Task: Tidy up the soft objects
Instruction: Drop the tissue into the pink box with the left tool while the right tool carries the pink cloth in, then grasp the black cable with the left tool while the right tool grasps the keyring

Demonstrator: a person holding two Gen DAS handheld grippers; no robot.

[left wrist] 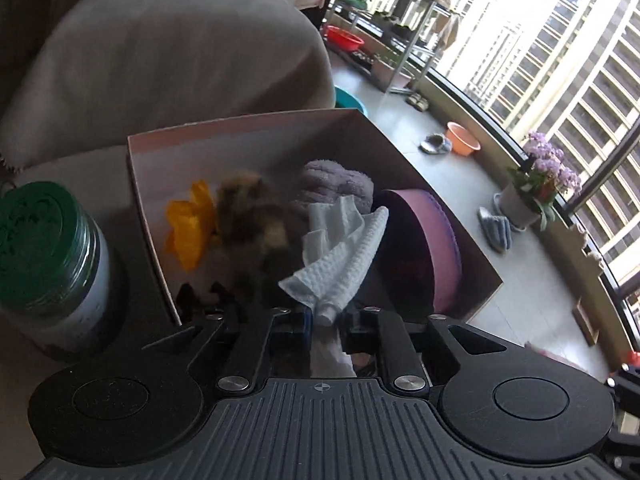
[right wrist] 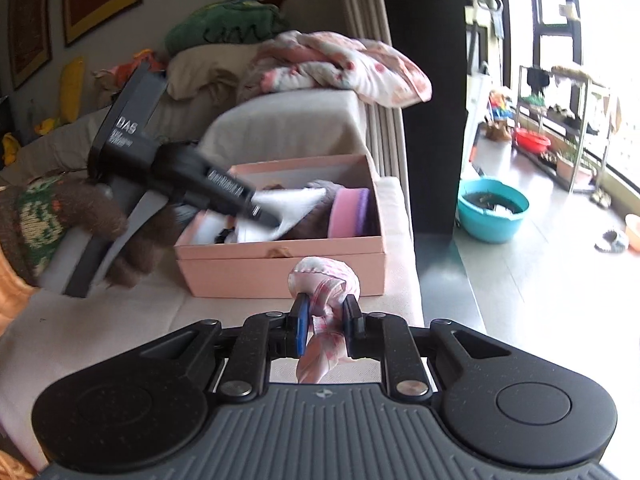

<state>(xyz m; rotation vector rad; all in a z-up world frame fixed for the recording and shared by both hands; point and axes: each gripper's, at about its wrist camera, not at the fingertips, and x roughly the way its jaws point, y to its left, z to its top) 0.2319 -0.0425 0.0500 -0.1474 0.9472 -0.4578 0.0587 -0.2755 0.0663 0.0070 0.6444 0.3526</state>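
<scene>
A pink cardboard box (left wrist: 240,122) stands open on a pale sofa seat. Inside lie a yellow cloth (left wrist: 188,228), a brown fluffy thing (left wrist: 248,216), a purple towel (left wrist: 336,180) and a round pink and purple cushion (left wrist: 432,240). My left gripper (left wrist: 326,316) hangs over the box, shut on a white waffle cloth (left wrist: 344,256) that droops into it. In the right wrist view the box (right wrist: 280,268) sits ahead, with the left gripper (right wrist: 264,214) and the white cloth (right wrist: 292,202) above it. In front of the box, my right gripper (right wrist: 325,314) is shut on a knotted pink-and-white cloth (right wrist: 326,276).
A green-lidded jar (left wrist: 44,248) stands left of the box. A gloved hand (right wrist: 100,216) holds the left gripper. The sofa arm (left wrist: 160,60) rises behind, with bedding (right wrist: 340,64) piled on it. On the floor to the right are a teal basin (right wrist: 492,208), slippers (left wrist: 496,228) and a flower pot (left wrist: 520,200).
</scene>
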